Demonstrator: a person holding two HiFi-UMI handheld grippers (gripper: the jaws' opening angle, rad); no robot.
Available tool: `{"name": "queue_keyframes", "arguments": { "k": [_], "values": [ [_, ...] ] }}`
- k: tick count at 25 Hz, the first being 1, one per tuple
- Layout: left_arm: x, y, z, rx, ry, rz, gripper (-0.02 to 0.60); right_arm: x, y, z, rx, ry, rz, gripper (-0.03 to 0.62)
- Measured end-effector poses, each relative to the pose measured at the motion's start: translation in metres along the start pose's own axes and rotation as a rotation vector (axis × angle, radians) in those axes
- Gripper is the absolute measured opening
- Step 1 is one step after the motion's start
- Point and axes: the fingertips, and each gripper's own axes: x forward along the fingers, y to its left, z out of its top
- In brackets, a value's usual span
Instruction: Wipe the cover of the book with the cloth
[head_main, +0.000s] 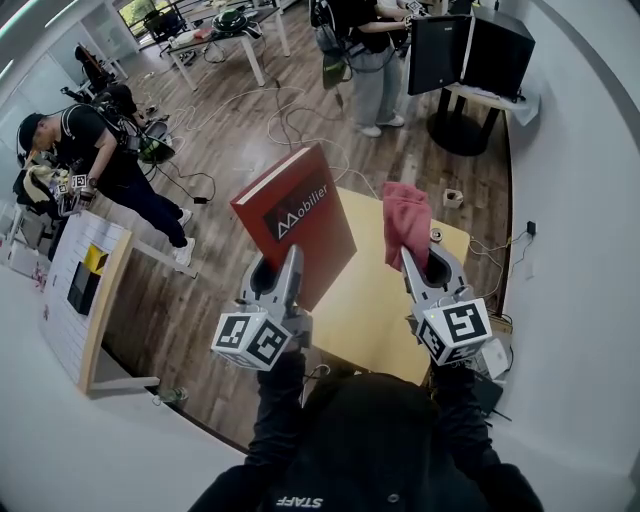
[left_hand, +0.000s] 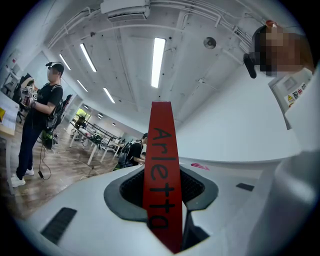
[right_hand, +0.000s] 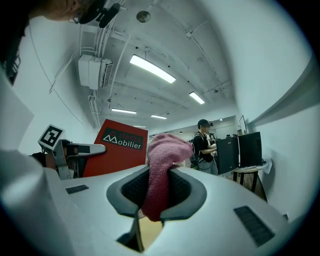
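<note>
Above the tabletop (head_main: 372, 300), my left tongs (head_main: 283, 262) pinch the stiff-looking red book (head_main: 295, 215) by its edge; right tongs (head_main: 418, 262) pinch soft pink cloth (head_main: 405, 220).

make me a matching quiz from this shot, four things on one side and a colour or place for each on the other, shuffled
Things:
1. book
2. cloth
3. table
4. monitor

Colour or place:
a. pink, clamped in the right gripper
b. black, on a stand by the wall
c. pale yellow top
d. red, clamped in the left gripper

Pairs: 1-d, 2-a, 3-c, 4-b
</note>
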Motion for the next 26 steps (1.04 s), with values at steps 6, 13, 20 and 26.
{"name": "queue_keyframes", "arguments": {
  "k": [6, 13, 20, 26],
  "values": [
    [0.0015, -0.0008, -0.0012, 0.003, 0.004, -0.002, 0.179, -0.0004, -0.0002, 0.0019, -0.004, -0.018, -0.011, 0.075],
    [0.0004, -0.0008, -0.0004, 0.001, 0.015, -0.001, 0.179, 0.0001, 0.0013, 0.0026, 0.005, -0.019, -0.013, 0.075],
    [0.0006, 0.0008, -0.0013, -0.003, 0.018, 0.0, 0.179, 0.0002, 0.0008, -0.001, 0.01, -0.014, -0.02, 0.075],
    [0.0012, 0.0021, -0.0024, -0.007, 0.02, -0.004, 0.179, 0.001, 0.0002, -0.0032, 0.009, -0.008, -0.028, 0.075]
  ]
}}
